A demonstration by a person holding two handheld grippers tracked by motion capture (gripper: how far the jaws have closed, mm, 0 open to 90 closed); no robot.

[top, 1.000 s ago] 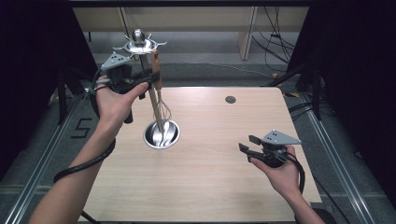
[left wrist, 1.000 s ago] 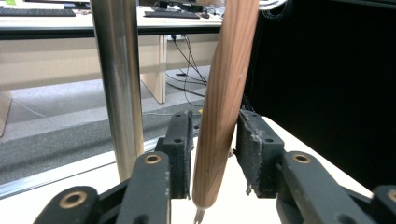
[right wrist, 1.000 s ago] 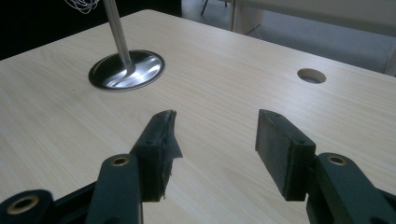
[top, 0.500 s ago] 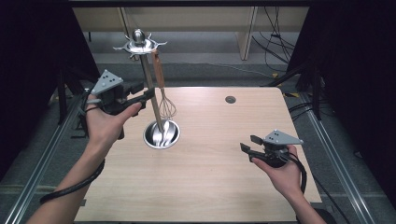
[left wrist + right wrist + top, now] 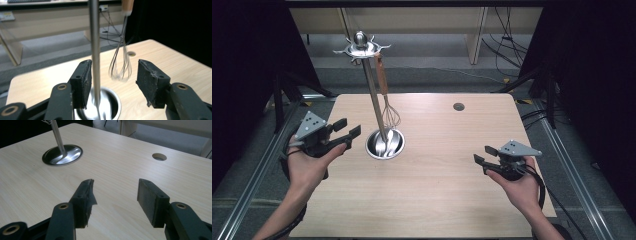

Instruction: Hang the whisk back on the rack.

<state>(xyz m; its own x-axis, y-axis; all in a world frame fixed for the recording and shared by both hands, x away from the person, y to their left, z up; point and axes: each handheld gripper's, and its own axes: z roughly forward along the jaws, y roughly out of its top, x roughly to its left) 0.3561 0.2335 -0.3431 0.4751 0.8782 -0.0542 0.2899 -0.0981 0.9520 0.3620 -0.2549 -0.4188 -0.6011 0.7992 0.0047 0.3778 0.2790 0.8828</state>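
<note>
A steel utensil stand rises from a round base (image 5: 384, 144) to a star-shaped hanger top (image 5: 361, 48). A wire whisk (image 5: 388, 105) with a wooden handle hangs from that top beside the pole (image 5: 373, 95). My left gripper (image 5: 348, 128) hovers low, just left of the base; its jaws have just been opening and nothing is between them. In the left gripper view the gripper (image 5: 112, 82) is open, with the pole (image 5: 94, 45) and the blurred whisk (image 5: 121, 67) farther off beyond its pads. My right gripper (image 5: 483, 155) is open over the table's right side, also empty (image 5: 115, 200).
The light wooden table (image 5: 437, 200) has a round cable hole (image 5: 458, 106) at the back right, also in the right gripper view (image 5: 159, 156). The stand's base (image 5: 62, 154) lies far left of the right gripper. Metal frame rails run along both sides; the surroundings are dark.
The left gripper came down and to the left from the whisk's handle near the stand's top, its jaws opening. The whisk stays hanging on the stand. The right gripper has not moved.
</note>
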